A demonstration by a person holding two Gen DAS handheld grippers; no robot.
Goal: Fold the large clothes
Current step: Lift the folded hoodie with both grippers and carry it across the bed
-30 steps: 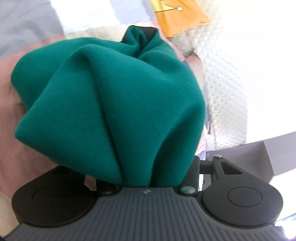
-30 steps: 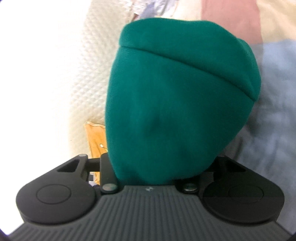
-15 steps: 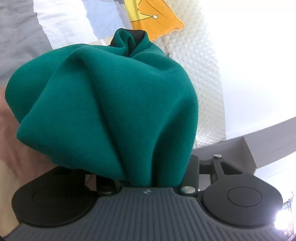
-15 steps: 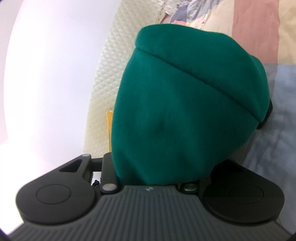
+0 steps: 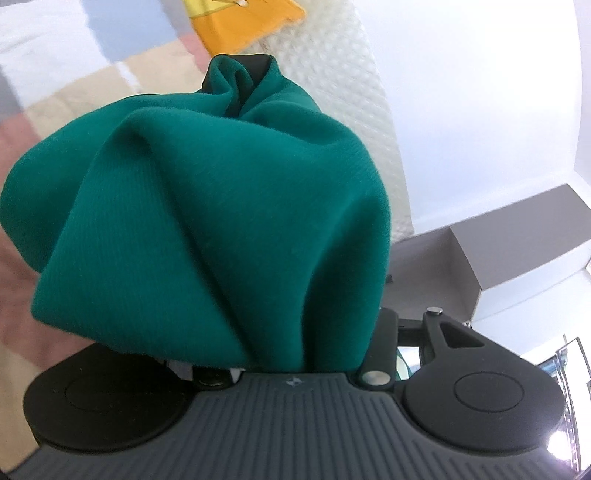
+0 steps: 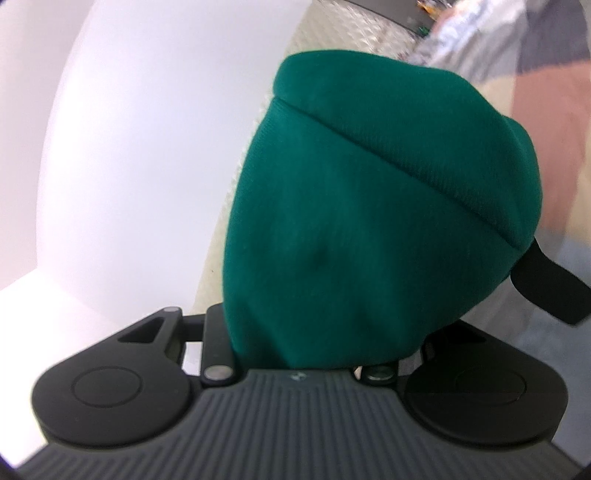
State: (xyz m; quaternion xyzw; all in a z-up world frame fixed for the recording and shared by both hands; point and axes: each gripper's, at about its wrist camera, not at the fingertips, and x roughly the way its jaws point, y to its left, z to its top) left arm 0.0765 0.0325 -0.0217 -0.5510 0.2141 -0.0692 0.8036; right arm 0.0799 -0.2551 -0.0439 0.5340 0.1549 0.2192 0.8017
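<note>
The largest surface in view is a patchwork bedcover (image 5: 74, 92) with pink, beige, grey and blue panels. A cream quilted mat (image 5: 373, 122) lies beside it, and an orange cloth (image 5: 251, 26) sits at its far end. No container appears in either view.

Left gripper (image 5: 236, 74): the green garment (image 5: 207, 221) is bunched over both fingers and covers them almost entirely. Only one dark fingertip (image 5: 255, 62) shows at the top, where the fabric gathers into a tight pinch. The gripper is clamped on the garment.

Right gripper (image 6: 369, 206): the same green garment (image 6: 369, 221) drapes over the fingers in a smooth mound, with a folded hem running across its upper part. One dark fingertip (image 6: 546, 284) protrudes at the lower right of the mound. The fabric fills the space between the fingers, and the gripper pinches it.

Garment position: in both views the garment starts at the gripper base and extends forward past the fingers, blocking most of the bedcover beyond.
</note>
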